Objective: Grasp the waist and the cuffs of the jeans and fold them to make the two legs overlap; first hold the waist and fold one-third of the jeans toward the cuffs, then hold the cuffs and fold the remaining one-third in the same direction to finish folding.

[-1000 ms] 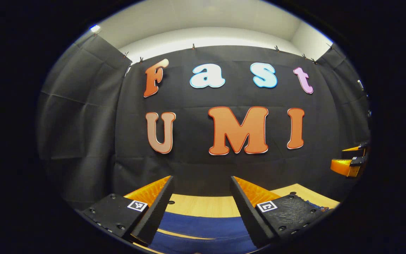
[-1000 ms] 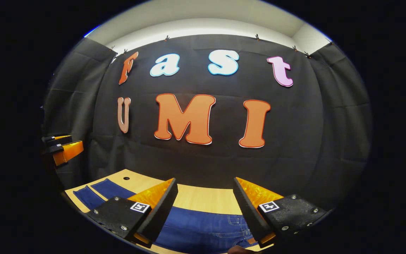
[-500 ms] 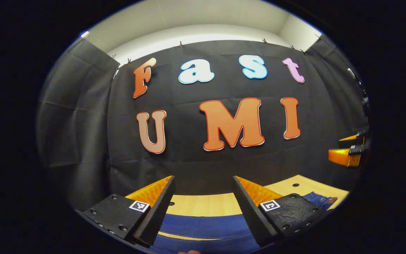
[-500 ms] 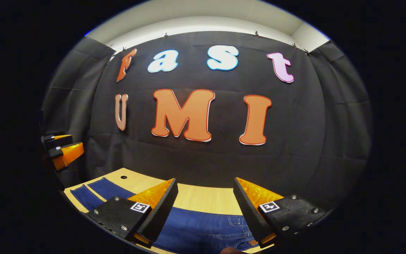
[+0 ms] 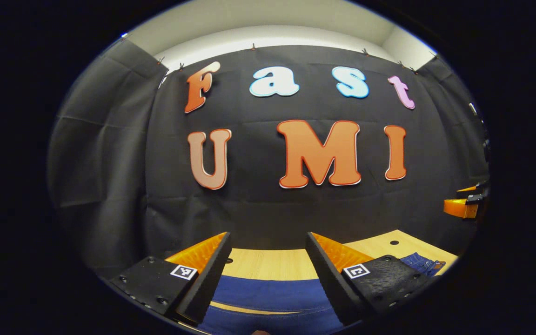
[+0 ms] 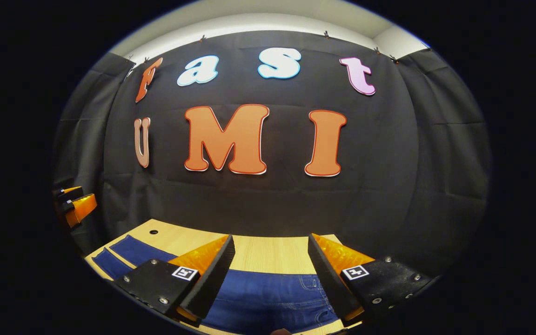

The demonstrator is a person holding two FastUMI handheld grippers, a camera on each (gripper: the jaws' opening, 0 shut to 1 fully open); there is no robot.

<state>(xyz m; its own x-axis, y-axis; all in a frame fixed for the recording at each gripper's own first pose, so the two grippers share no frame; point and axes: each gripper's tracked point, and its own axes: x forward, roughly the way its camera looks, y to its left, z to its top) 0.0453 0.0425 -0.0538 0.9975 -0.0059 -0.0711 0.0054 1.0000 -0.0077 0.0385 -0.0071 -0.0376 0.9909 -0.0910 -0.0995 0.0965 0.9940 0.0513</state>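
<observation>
The jeans (image 6: 268, 298) are seen lying flat on the wooden table (image 6: 268, 251), spread lengthwise from side to side along its near edge. In the right gripper view the waist end, with its pocket stitching, is found directly below and between that gripper's fingers, while the two legs (image 6: 123, 253) are seen running off to the left, side by side and not yet overlapped. In the left gripper view the two leg ends are shown as blue bands (image 5: 268, 295) with a thin strip of table between them, and the waist (image 5: 424, 264) is glimpsed far to the right.

The denim is judged to be fairly heavy and limp: it can be expected to sag and drag on the wood when lifted at one point, yet it is coarse enough not to slip readily from closed pads. The thick waistband and the hemmed cuffs are judged the firmest places to be gripped, at the edge nearest the person, so that one leg can be carried over the other.

The right gripper (image 6: 270, 279) is held above the waist with its fingers spread wide and nothing between them. The left gripper (image 5: 268, 279) is held above the leg ends, likewise spread wide and empty. Neither is seen touching the cloth. Each gripper is also caught at the edge of the other's view. Behind the table the black cloth wall (image 6: 389, 186) is hung.
</observation>
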